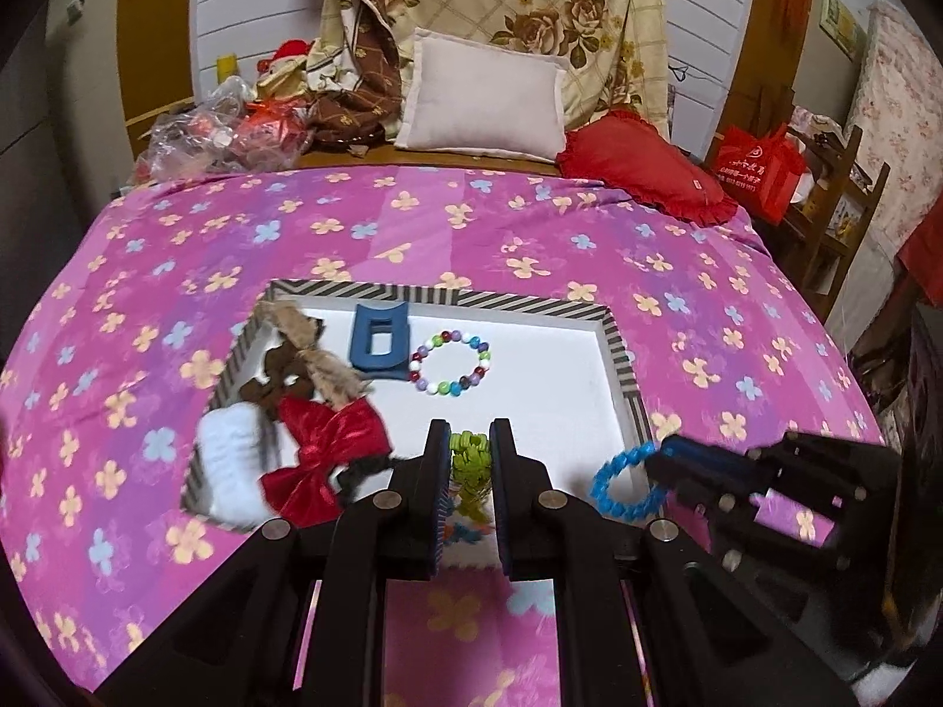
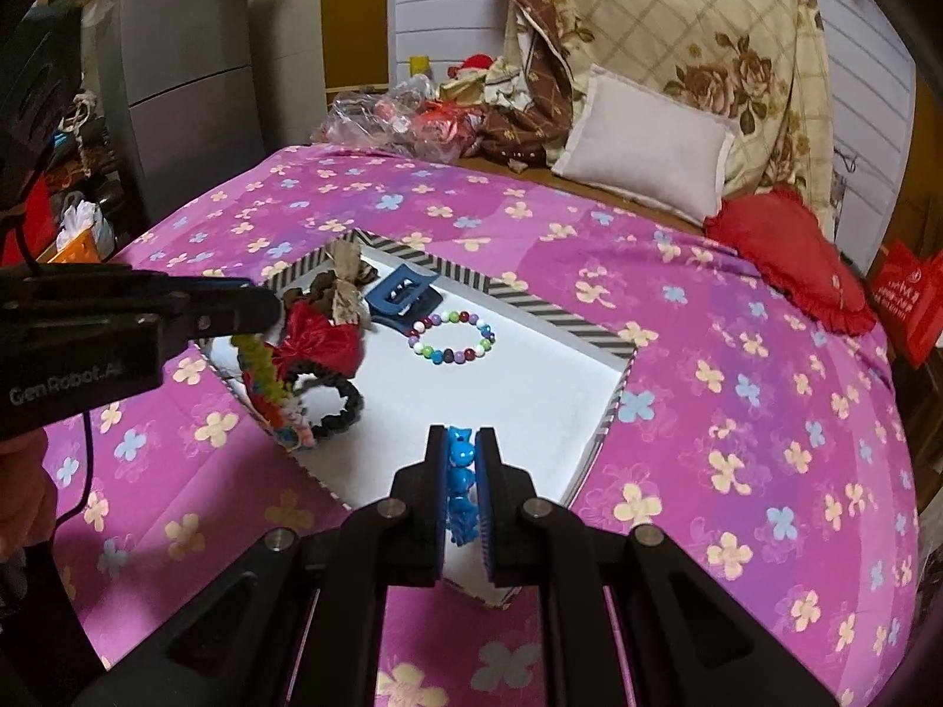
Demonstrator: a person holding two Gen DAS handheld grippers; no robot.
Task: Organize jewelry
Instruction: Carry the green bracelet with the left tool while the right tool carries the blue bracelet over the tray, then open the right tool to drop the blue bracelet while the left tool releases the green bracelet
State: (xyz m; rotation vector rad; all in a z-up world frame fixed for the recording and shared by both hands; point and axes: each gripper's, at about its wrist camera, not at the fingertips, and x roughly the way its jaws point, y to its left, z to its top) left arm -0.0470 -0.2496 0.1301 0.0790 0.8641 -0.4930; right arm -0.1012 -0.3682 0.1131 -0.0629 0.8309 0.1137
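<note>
A white tray with a striped rim (image 1: 619,347) (image 2: 566,318) lies on the bed. In it are a multi-coloured bead bracelet (image 1: 451,363) (image 2: 452,337), a blue claw clip (image 1: 380,342) (image 2: 401,294), a red bow (image 1: 330,453) (image 2: 321,342), a brown and beige bow (image 1: 306,353) (image 2: 345,283) and a black scrunchie (image 2: 336,406). My left gripper (image 1: 470,442) (image 2: 265,306) is shut on a green, multi-coloured coil bracelet (image 1: 468,465) (image 2: 259,365) that hangs above the tray's near left side. My right gripper (image 2: 460,442) (image 1: 651,461) is shut on a blue coil ring (image 2: 460,471) (image 1: 619,483) over the tray's near right edge.
The pink flowered bedspread (image 1: 530,224) (image 2: 737,353) surrounds the tray. At the head of the bed are a white pillow (image 1: 483,97), a red cushion (image 1: 642,168) and plastic bags (image 1: 224,129). A red bag (image 1: 760,168) stands on a shelf at the right, and a grey fridge (image 2: 177,70) at the left.
</note>
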